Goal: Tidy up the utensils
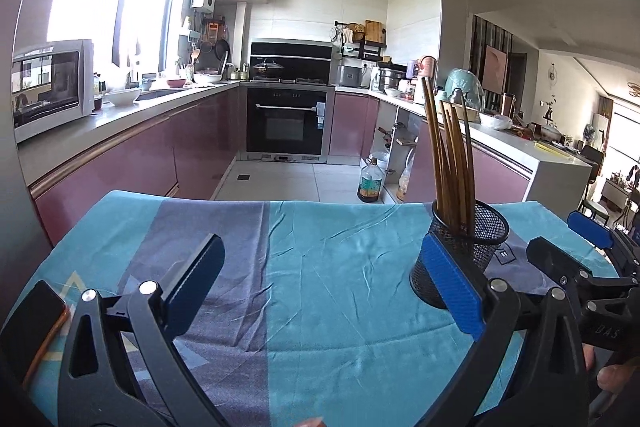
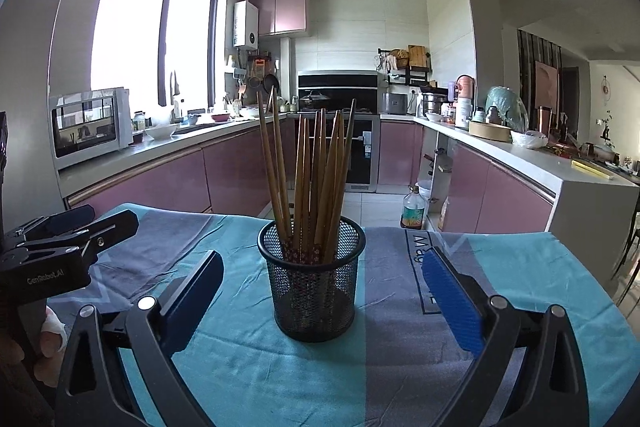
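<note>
A black mesh holder (image 2: 314, 287) stands on the blue cloth-covered table (image 2: 248, 367). Several wooden chopsticks (image 2: 316, 179) stand upright in it. My right gripper (image 2: 320, 291) is open and empty, its two fingers either side of the holder and a little short of it. My left gripper (image 1: 316, 283) is open and empty over the cloth, left of the holder (image 1: 464, 251). The chopsticks also show in the left wrist view (image 1: 450, 155). The right gripper shows at the right edge of the left wrist view (image 1: 576, 251).
A dark phone in an orange case (image 1: 32, 323) lies at the table's left edge. Behind the table is a kitchen with pink cabinets, an oven (image 1: 288, 123), a microwave (image 1: 48, 87) and an oil bottle (image 1: 370, 183) on the floor.
</note>
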{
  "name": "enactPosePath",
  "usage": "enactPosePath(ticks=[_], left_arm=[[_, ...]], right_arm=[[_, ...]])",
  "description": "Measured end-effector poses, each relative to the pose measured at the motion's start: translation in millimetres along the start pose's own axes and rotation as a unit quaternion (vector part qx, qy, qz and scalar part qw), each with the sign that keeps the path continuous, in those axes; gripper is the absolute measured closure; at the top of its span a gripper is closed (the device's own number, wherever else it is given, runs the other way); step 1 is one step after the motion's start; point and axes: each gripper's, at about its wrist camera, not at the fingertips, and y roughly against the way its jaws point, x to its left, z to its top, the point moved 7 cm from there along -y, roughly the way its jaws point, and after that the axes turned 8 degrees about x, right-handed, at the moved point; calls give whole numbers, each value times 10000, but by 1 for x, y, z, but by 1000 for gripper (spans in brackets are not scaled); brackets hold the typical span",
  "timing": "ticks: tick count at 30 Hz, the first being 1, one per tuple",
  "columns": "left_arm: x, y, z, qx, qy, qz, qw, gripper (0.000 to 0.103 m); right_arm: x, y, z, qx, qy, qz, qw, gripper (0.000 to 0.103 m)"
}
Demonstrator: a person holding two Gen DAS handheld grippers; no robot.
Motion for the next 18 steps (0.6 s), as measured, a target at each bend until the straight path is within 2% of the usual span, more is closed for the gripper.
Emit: enactPosePath(ticks=[18], left_arm=[[-8,7,-13,-108,33,-23,9999,6]], right_arm=[[1,10,-5,-288,-126,-192,9993,7]])
